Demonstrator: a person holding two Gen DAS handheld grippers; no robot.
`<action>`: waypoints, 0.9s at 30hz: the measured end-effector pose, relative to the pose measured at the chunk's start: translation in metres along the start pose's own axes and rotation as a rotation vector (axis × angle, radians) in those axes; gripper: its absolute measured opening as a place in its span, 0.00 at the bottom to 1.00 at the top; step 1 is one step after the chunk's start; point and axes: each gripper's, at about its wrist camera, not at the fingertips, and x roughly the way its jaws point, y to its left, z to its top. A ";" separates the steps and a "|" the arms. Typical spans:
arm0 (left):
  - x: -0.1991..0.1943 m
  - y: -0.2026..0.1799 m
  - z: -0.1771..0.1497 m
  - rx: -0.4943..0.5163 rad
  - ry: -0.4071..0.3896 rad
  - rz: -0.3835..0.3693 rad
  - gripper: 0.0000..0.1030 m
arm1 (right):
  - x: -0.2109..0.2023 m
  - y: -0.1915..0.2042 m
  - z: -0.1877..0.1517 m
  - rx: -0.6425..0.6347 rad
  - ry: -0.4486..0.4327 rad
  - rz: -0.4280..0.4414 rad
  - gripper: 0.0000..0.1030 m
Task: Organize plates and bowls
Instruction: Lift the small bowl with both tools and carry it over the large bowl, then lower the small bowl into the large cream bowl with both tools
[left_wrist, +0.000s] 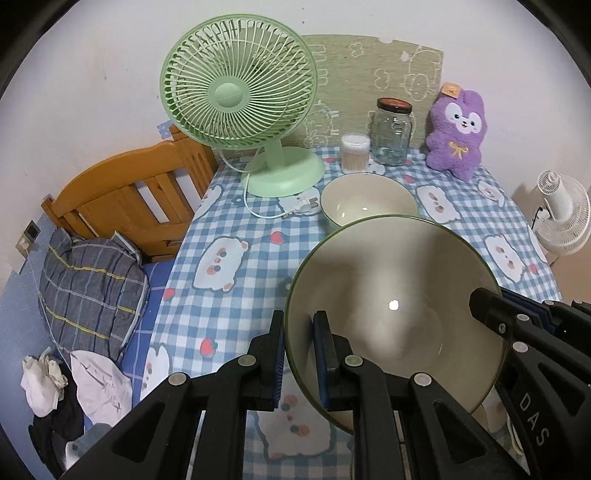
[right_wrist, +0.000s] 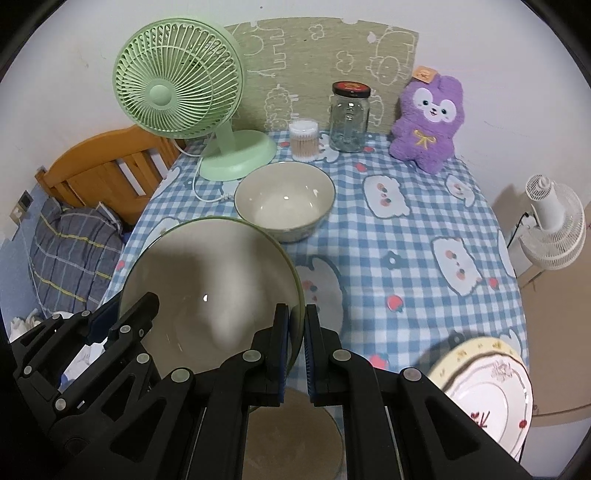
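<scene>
1. The left gripper (left_wrist: 298, 354) has its jaws clenched on the near-left rim of the large green-rimmed bowl (left_wrist: 399, 302), one blue pad inside the wall and one outside.
2. The right gripper (right_wrist: 296, 354) has its jaws clenched on the opposite rim of that same bowl (right_wrist: 210, 280), again with a pad on each side of the wall.
3. Each gripper shows in the other's view: the right one (left_wrist: 491, 310) reaches in from the bowl's right edge, the left one (right_wrist: 122, 317) from its left edge.
4. The large bowl hangs tilted above the bench (right_wrist: 424, 206), clear of the blue checked cloth, its cream inside facing the cameras.
5. Just beyond the large bowl a smaller cream bowl (right_wrist: 284, 201) stands upright on the bench; the two rims overlap in the left wrist view, and I cannot tell whether they touch.
6. Near and to the right of the large bowl, a patterned plate (right_wrist: 487, 391) lies at the bench's edge.
7. Beyond the small bowl stand a green fan (left_wrist: 236, 96), its plug (left_wrist: 304, 206) lying beside that bowl, a tub of cotton swabs (left_wrist: 355, 153) and a glass jar (left_wrist: 392, 133).
8. Right of the jar sits a purple plush toy (left_wrist: 458, 136) against the wall.
9. Far left of the large bowl, off the bench, is a bed with a wooden headboard (left_wrist: 125, 199) and a plaid pillow (left_wrist: 88, 291).
10. Far right of it stands a white fan (right_wrist: 554, 225).
</scene>
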 end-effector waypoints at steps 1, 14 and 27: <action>-0.003 -0.002 -0.002 0.001 -0.001 -0.001 0.11 | -0.002 -0.001 -0.003 0.000 -0.001 -0.001 0.10; -0.024 -0.023 -0.040 0.028 0.001 0.002 0.11 | -0.022 -0.019 -0.050 0.022 0.006 0.002 0.10; -0.027 -0.031 -0.067 0.047 0.024 -0.001 0.11 | -0.023 -0.025 -0.081 0.035 0.037 0.000 0.10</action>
